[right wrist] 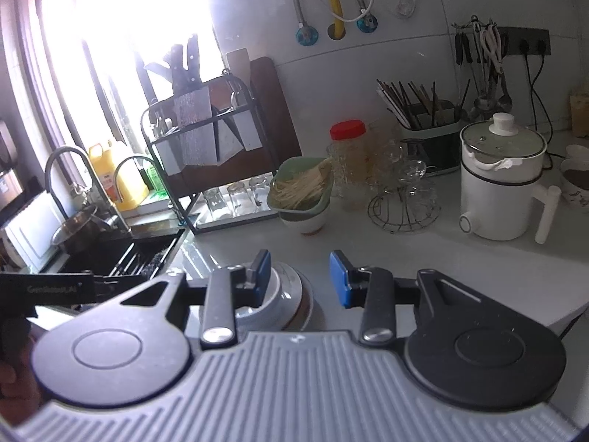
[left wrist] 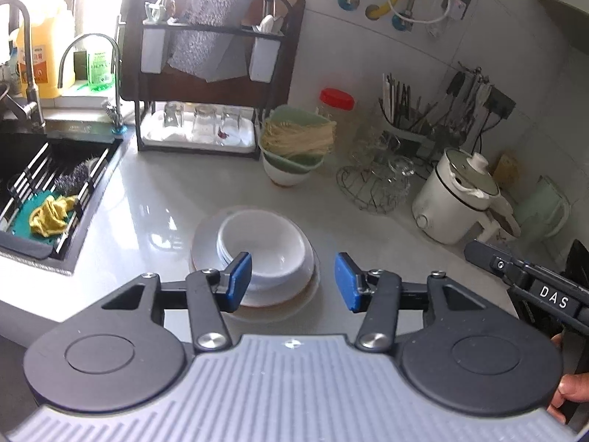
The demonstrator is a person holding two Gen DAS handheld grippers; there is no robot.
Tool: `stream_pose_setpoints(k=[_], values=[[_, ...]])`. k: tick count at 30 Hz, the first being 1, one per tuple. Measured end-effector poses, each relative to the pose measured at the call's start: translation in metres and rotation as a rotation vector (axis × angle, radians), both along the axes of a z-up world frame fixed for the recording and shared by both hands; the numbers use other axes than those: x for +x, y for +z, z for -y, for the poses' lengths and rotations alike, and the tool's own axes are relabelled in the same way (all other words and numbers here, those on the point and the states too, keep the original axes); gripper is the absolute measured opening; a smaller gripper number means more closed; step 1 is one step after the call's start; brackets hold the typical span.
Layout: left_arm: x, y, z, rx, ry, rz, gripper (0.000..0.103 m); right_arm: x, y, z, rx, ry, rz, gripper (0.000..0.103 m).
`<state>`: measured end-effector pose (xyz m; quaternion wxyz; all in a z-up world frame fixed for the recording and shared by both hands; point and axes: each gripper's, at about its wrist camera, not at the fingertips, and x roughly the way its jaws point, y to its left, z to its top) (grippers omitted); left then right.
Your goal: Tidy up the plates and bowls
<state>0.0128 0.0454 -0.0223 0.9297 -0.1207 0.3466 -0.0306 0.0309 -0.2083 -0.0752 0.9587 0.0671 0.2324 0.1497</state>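
The left gripper (left wrist: 293, 281) hangs with its blue-padded fingers (left wrist: 240, 279) spread apart and nothing between them; the left pad overlaps the near rim of the white bowls (left wrist: 263, 248) in the view, but whether it touches them cannot be told. Those bowls sit nested on a stack of plates (left wrist: 200, 246), the lowest showing a brown rim, and the stack stands on the pale glossy surface (left wrist: 154, 217) toward its near edge. The right gripper (right wrist: 300, 280) also has its fingers (right wrist: 340, 280) parted and empty, held above the surface with the same stack of plates (right wrist: 294, 294) just behind its left finger. A person's hand (left wrist: 568, 394) shows at the lower right of the left wrist view. Further back, near the middle of the surface, a green strainer of pale noodles (left wrist: 298, 134) rests on a white bowl (left wrist: 287, 175). Beside it stand a red-lidded jar (left wrist: 337, 105) and a wire rack of glass cups (left wrist: 375, 180), then a white electric pot (left wrist: 456, 202) toward the right edge. At the back left corner a black dish rack (left wrist: 198, 73) holds upturned glasses, and the dark sink (left wrist: 48, 191) lies along the left edge.
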Motion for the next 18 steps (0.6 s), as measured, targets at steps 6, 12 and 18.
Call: stream_pose_setpoints(k=[6, 12, 18], values=[[-0.016, -0.008, 0.012, 0.016, -0.028, -0.006, 0.058, -0.018, -0.012, 0.002, -0.009, -0.001, -0.015, 0.040], [-0.024, -0.015, 0.016, 0.025, -0.058, -0.017, 0.079, -0.029, -0.014, 0.005, -0.019, -0.013, 0.008, 0.082], [-0.030, -0.019, 0.013, 0.025, -0.010, -0.021, 0.097, -0.030, -0.018, 0.008, -0.048, -0.046, 0.004, 0.091]])
